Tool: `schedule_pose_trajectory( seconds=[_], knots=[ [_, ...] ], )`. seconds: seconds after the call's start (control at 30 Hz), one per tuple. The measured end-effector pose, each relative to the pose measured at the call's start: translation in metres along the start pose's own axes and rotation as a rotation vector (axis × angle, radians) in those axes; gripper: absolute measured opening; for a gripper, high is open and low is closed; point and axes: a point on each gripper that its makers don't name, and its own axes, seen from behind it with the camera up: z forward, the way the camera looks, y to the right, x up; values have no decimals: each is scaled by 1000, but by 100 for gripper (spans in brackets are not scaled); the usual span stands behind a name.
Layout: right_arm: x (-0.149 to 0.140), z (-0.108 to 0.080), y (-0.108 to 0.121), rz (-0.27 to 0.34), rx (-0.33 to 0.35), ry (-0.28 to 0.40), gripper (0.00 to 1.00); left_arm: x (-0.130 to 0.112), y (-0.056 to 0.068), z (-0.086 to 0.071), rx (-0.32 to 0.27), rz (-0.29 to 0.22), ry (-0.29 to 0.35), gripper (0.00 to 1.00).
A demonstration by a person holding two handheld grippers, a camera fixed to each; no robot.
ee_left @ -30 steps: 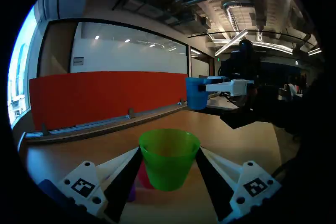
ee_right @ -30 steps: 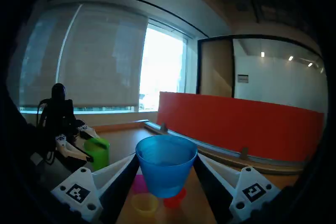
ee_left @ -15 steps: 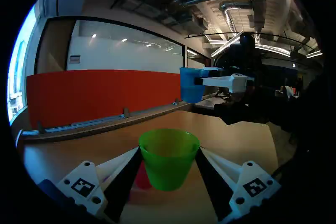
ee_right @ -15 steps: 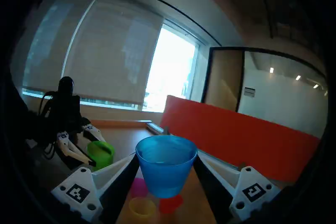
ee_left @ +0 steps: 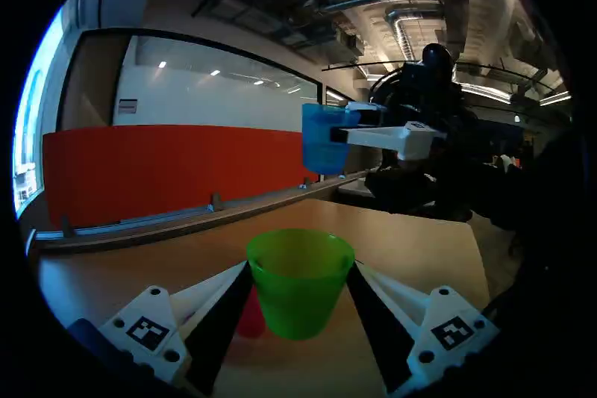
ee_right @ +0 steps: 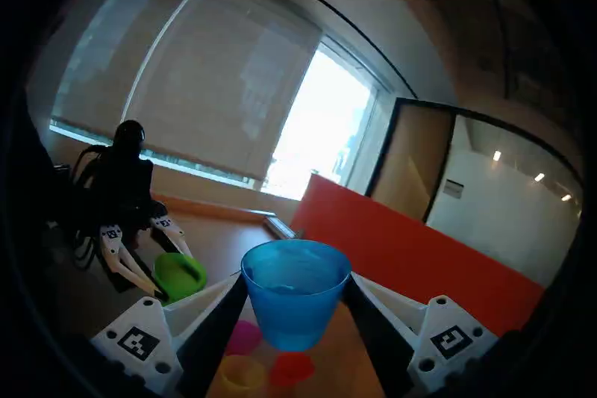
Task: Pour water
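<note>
Left gripper: we see our left gripper (ee_left: pixel 298 269) opened only to the width of a translucent green plastic cup (ee_left: pixel 300 297). Both fingers press its sides, and it stands upright between the tips.
Right gripper: our right gripper (ee_right: pixel 295 278) is set to the same width around a translucent blue plastic cup (ee_right: pixel 295 305), with a finger pressed on either side.
Blue cup from the left gripper: ahead and to the right, higher than the green rim, well apart, close to upright.
Green cup from the right gripper: ahead, to the left and lower, mouth turned toward us.
Under the right gripper: a small pink cup (ee_right: pixel 245 337), a small yellow cup (ee_right: pixel 242 375) and a small red cup (ee_right: pixel 291 368) sit on the wooden table (ee_right: pixel 216 249).
Water: we cannot tell how much either cup holds.
</note>
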Motion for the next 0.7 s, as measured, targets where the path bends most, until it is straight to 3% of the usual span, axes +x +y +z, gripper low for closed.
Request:
schedule_pose_trajectory(
  seconds=[0.7],
  knots=[
    [23, 19, -5, -214, 26, 0, 90, 0, 13, 6, -30, 8, -6, 86]
  ],
)
